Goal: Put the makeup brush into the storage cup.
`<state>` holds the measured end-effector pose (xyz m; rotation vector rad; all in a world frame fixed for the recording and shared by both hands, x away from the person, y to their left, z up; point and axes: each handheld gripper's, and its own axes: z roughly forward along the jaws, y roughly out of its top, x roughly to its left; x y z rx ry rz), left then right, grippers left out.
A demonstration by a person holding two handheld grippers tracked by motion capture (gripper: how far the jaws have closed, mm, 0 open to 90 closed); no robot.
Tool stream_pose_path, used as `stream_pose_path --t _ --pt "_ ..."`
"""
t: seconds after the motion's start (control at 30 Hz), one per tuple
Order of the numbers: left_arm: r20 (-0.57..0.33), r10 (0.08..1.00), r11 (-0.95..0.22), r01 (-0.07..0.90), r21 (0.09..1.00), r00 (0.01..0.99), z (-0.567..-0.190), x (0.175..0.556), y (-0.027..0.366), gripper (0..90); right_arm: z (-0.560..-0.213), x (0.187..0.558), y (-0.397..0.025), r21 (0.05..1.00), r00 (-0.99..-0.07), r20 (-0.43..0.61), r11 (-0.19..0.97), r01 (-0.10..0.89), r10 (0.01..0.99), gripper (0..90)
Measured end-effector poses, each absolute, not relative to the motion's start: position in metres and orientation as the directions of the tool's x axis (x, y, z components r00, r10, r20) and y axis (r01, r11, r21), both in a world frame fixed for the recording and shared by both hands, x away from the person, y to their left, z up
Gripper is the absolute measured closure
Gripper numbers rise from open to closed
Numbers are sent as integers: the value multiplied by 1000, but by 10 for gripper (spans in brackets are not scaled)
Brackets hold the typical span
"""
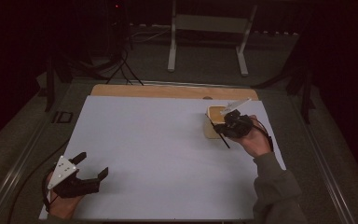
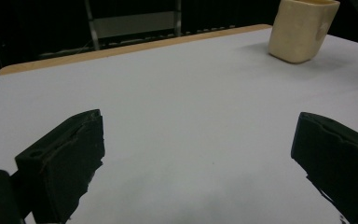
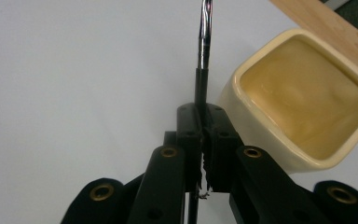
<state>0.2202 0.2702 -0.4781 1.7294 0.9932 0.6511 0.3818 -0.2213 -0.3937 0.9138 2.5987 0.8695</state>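
On the white sheet (image 1: pixel 158 154), glossy squarish cream cup (image 3: pixel 303 102), right gripper (image 3: pixel 204 135) jaws clamping thin chrome-and-black utensil (image 3: pixel 205 42), left gripper (image 2: pixel 200 154) jaws wide, empty.

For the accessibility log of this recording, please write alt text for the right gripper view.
The right tongs are shut on a thin utensil with a black handle and shiny metal shaft, pointing up the frame. Beside it on the white table cover stands a cream, square-mouthed cup, empty.
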Motion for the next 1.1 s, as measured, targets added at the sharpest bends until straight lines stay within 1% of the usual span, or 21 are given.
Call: stream_pose_path --t 0.63,1.1 --pt "-25 853 -165 315 934 521 -478 220 270 37 -385 381 -225 704 -748 -39 549 450 663 857" --pt "-25 852 -167 316 934 522 -478 220 269 37 -380 382 -229 755 -730 -16 487 439 683 857"
